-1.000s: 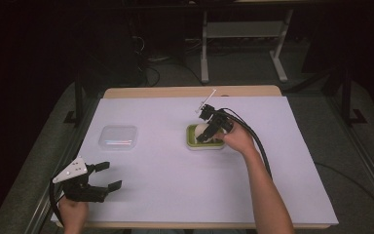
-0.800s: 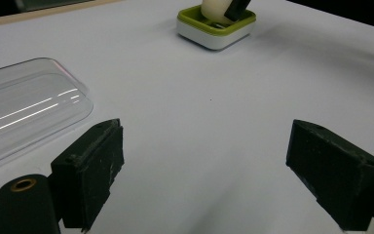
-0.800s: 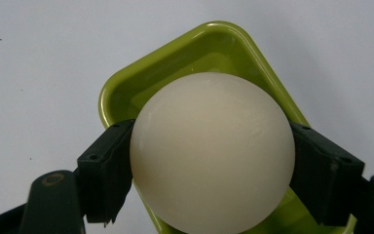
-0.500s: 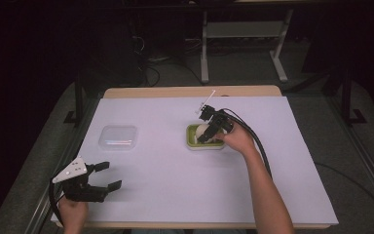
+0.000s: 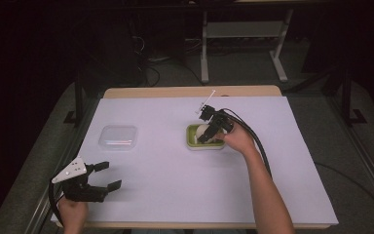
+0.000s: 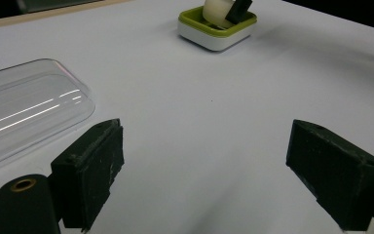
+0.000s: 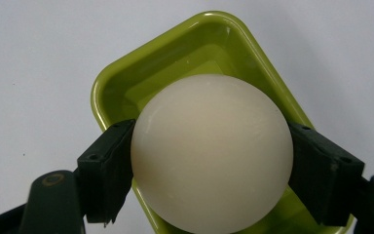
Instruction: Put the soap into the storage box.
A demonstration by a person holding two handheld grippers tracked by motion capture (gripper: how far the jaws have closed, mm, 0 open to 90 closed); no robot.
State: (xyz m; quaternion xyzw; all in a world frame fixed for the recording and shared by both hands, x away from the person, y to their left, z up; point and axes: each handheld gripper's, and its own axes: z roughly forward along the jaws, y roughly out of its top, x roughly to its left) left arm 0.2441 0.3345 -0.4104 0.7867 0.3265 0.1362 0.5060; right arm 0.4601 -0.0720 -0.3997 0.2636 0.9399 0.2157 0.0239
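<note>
High view, landmark: green rectangular plastic tray point(image 5: 191, 138)
left gripper point(image 5: 106, 176): jaws spread, holding nothing, near table edge, well left of and nearer than tray
clear plastic lid point(image 5: 119, 136): flat, left of tray, apart
right gripper point(image 7: 209, 175): pinching cream smooth round ball point(image 7: 211, 152) over tray

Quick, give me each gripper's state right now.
Left gripper: open, holding nothing.
Right gripper: shut on the cream ball, over the green tray.
</note>
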